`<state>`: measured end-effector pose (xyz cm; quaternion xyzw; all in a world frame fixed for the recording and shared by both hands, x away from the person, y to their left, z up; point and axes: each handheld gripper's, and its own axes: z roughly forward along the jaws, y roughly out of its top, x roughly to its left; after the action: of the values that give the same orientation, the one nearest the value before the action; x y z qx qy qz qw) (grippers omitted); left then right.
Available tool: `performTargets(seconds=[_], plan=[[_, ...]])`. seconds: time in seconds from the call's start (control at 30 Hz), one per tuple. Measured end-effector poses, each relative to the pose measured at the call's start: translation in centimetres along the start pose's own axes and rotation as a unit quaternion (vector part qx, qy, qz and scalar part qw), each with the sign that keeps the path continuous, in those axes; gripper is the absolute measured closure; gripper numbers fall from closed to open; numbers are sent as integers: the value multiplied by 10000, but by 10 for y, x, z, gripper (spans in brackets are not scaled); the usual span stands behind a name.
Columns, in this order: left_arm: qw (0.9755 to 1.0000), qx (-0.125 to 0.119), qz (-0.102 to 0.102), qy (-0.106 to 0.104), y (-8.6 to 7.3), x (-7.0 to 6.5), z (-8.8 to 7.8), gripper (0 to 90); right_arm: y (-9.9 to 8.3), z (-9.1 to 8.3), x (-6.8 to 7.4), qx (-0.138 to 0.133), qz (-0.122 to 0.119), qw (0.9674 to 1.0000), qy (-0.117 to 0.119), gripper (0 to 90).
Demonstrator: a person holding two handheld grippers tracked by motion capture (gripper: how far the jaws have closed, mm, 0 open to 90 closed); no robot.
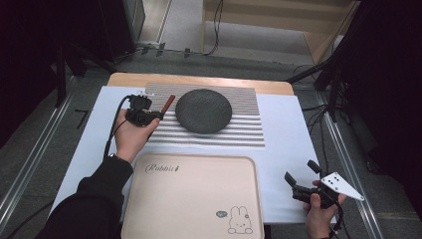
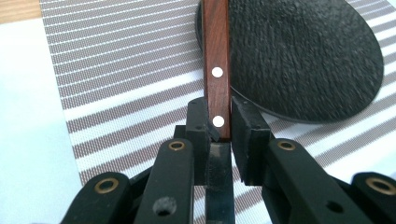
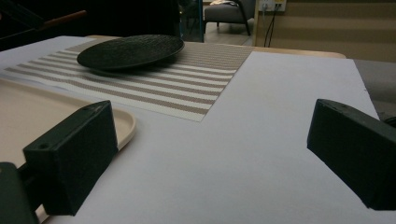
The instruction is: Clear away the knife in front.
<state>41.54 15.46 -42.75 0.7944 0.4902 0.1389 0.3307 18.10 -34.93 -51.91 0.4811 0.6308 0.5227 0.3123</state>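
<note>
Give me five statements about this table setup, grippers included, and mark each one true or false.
1. The left gripper has its fingers shut on a wooden-handled utensil. True.
2. The dark plate sits on the beige tray. False: it rests on the striped placemat, beyond the tray.
3. The right gripper is open with nothing between its fingers. True.
4. The tray holds a fork and a spoon. False: nothing lies on it; it bears a rabbit drawing.
5. The right gripper hovers above the plate. False: in the high view it is at the table's near right corner, beside the tray.
</note>
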Motion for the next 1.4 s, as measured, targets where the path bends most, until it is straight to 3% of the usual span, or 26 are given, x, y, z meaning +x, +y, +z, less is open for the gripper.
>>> performTargets(seconds=[0.63,1.4], plan=[[9997,-124,125,-178,-26,-12,-25,771,0,0,0,13,-18,10000,3,5],[9985,-248,109,-473,-63,-24,-49,771,0,0,0,11,-5,10000,-4,5]])
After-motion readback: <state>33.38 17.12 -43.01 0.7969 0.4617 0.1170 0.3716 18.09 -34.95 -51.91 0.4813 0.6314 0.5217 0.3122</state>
